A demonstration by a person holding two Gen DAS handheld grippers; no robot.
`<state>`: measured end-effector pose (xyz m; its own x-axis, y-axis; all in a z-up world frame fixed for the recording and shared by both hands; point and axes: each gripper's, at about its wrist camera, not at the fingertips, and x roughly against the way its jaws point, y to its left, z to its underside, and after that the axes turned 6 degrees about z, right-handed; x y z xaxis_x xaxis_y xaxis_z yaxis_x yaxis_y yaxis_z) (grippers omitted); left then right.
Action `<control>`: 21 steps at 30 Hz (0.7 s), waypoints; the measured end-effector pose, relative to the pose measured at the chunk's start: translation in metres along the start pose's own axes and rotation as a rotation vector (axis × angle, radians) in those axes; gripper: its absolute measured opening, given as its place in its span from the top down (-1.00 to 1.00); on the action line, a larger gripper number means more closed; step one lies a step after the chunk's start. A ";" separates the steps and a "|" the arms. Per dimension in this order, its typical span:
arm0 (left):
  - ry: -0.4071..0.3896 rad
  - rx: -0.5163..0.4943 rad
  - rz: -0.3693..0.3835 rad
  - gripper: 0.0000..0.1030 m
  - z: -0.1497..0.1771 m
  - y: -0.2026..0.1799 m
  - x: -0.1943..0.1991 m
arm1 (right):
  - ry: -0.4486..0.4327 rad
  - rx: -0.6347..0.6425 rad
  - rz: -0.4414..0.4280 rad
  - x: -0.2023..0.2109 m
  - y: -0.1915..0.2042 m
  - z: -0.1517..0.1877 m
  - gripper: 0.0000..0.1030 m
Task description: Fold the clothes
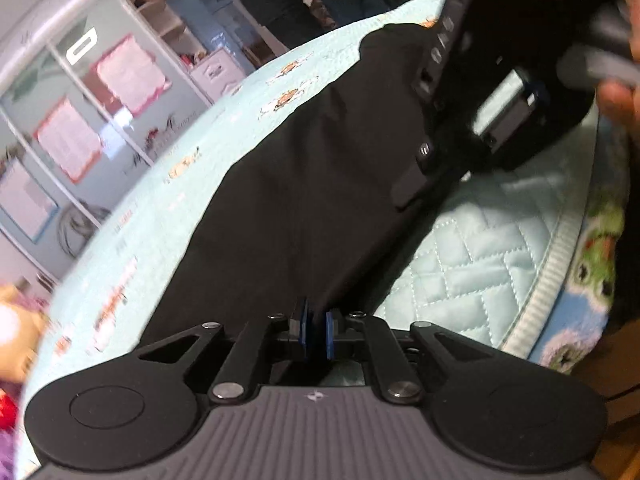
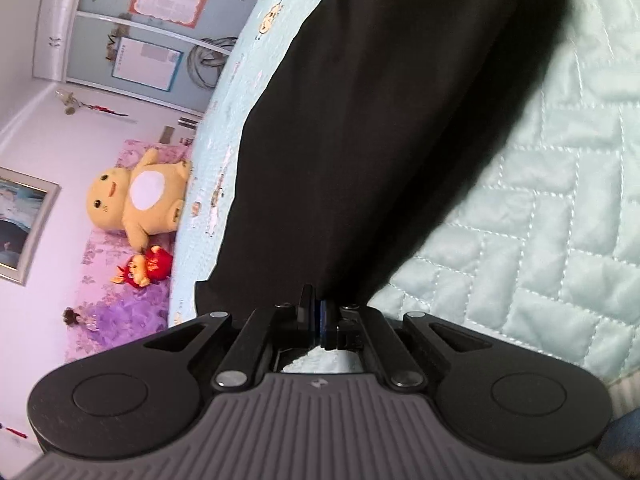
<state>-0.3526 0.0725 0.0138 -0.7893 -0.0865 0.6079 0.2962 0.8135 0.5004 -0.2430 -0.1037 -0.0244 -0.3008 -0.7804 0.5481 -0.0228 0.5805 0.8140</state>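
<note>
- I had the black garment [image 1: 304, 184] spread in a long band across the bed's pale blue quilt [image 1: 472, 264], reaching from my near edge toward the far side.
- Containers: only the white shelving [image 1: 168, 24] against the far wall showed in the left wrist view; small items sat in its compartments, too blurred for me to name.
- My left tool [image 1: 314, 332] was closed on the near edge of the black garment, its blue pads drawn nearly together with dark cloth pinched between them.
- My right tool [image 2: 318, 316] was likewise clamped on the black garment's edge, pads pressed together and cloth running away from them up the frame.
- In the left wrist view, I saw the right tool's body [image 1: 516, 60] tilted above the garment at upper right, with the hand [image 1: 624, 92] gripping its handle at the frame edge.
- Both tools pointed somewhat downward toward the bed, along the garment's length.
- The quilted stitching lay bare to the right of the garment in both views; a printed cartoon strip ran along its left side.
- A yellow plush toy [image 2: 136, 196] and a small red toy [image 2: 146, 268] sat on a purple floral cover [image 2: 120, 312] beyond the quilt.
</note>
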 end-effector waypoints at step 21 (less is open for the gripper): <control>-0.200 0.619 0.354 0.02 -0.029 0.073 0.030 | -0.352 0.004 -0.043 0.106 -0.037 -0.069 0.61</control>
<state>-0.3392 0.1127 0.0859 -0.8033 0.2995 0.5148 0.2402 0.9539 -0.1801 -0.2083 -0.2244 0.0168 -0.6095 -0.6769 0.4127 -0.0463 0.5501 0.8338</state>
